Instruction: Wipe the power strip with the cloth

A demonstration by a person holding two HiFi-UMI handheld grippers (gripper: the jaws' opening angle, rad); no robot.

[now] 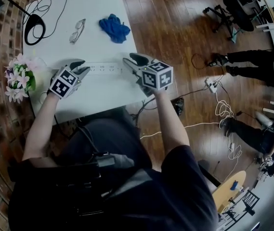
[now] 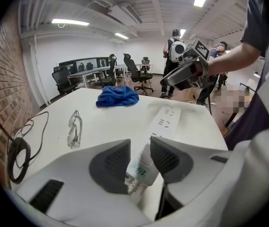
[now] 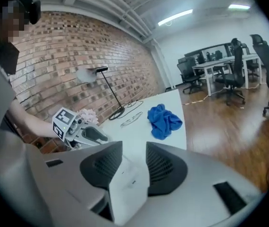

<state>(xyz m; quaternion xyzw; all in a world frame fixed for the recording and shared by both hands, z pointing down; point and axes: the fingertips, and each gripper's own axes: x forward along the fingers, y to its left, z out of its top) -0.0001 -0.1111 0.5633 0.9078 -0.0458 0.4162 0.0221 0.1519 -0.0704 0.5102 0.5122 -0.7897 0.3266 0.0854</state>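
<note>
A white power strip [image 1: 103,68] lies lengthwise near the white table's front edge. My left gripper [image 1: 81,67] is shut on its left end. In the left gripper view both dark pads [image 2: 110,164] press the strip's end [image 2: 141,167], and the rest of the strip [image 2: 168,118] runs away toward the right gripper [image 2: 186,72]. My right gripper [image 1: 129,61] is shut on the other end, where the white end [image 3: 125,183] sits between the pads [image 3: 165,167]. The blue cloth [image 1: 114,28] lies crumpled on the table beyond the strip, held by neither gripper.
Clear glasses [image 1: 77,30] lie left of the cloth. A black cable with a round base [image 1: 34,28] sits at the far left corner. A bunch of flowers [image 1: 20,78] stands at the table's left edge. Cables trail over the wooden floor [image 1: 214,85], where people stand to the right.
</note>
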